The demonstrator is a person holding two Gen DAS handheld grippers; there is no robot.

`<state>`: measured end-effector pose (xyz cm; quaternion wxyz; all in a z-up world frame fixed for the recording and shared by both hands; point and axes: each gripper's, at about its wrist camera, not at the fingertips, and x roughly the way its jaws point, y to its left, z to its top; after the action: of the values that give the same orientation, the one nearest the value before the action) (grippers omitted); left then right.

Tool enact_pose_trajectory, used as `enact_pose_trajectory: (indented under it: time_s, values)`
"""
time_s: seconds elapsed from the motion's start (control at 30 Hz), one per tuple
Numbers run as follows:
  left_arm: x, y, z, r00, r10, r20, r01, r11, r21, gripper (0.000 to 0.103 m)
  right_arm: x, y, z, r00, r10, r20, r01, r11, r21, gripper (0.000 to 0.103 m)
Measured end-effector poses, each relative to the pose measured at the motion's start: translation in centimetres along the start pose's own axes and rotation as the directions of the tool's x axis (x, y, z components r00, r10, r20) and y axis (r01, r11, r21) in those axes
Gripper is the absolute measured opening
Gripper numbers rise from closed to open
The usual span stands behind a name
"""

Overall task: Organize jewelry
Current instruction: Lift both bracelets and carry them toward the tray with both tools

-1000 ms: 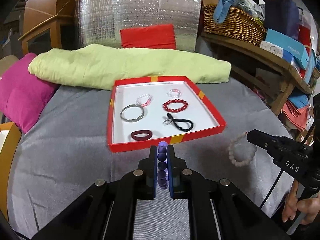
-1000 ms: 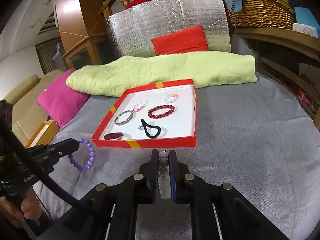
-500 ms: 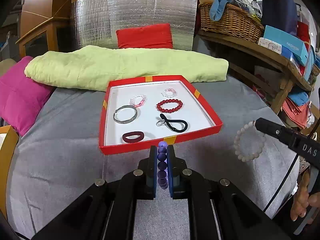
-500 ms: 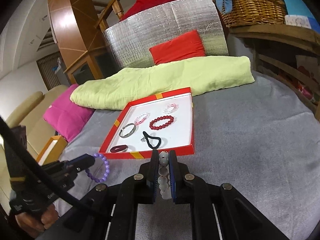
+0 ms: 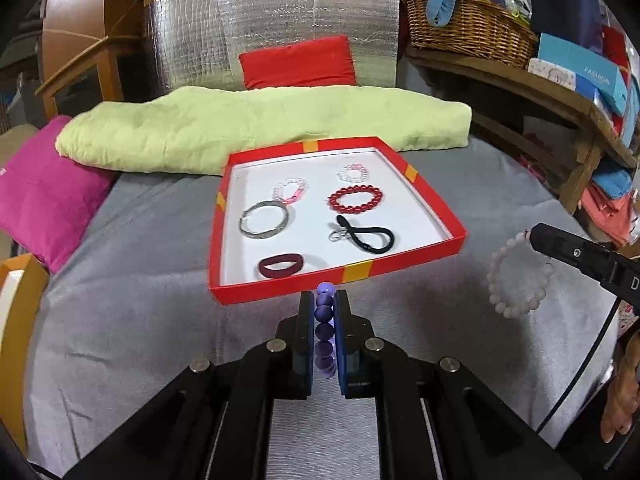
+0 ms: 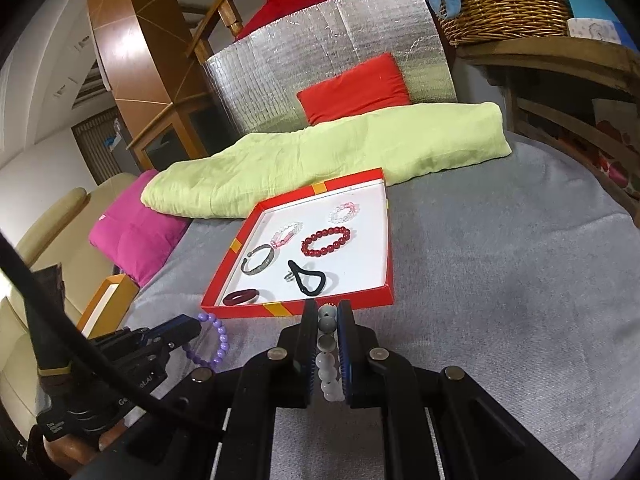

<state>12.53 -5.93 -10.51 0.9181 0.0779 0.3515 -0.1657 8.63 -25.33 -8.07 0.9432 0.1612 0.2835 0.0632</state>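
At six o'clock of tray (image 5: 400,266): left tongs (image 5: 325,322) clamped purple beads (image 5: 324,312), right tongs (image 6: 327,340) clamped white beads (image 6: 326,354); judged light, slippery, stretchy.

Left tool (image 5: 324,304) and right tool (image 6: 326,314) both clamped tight, angled downward, side by side.

Grey-covered bed (image 5: 132,320), wooden shelf (image 5: 520,80) (wicker basket (image 5: 472,28) on top)
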Motion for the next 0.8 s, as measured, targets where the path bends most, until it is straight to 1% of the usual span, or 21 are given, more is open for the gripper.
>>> enact_pose_trajectory:
  time_s: [0.27,0.6,0.8]
  values:
    - [-0.5,0.6,0.1,0.999,0.047,0.018,-0.047,0.999,0.013,0.01,1.0,1.0,-0.4,1.0,-0.011,-0.018,0.01,1.0,-0.017,0.011]
    - [-1.2,1.6,0.3,0.998,0.057,0.031,-0.057,0.998,0.002,0.01,2.1,3.3,-0.6,1.0,0.009,-0.028,-0.01,0.998,-0.056,0.011]
    - [-1.0,2.2,0.5,0.998,0.062,0.024,-0.062,0.998,-0.016,0.01,2.5,3.6,0.2,1.0,0.013,-0.013,-0.014,0.998,-0.058,0.011]
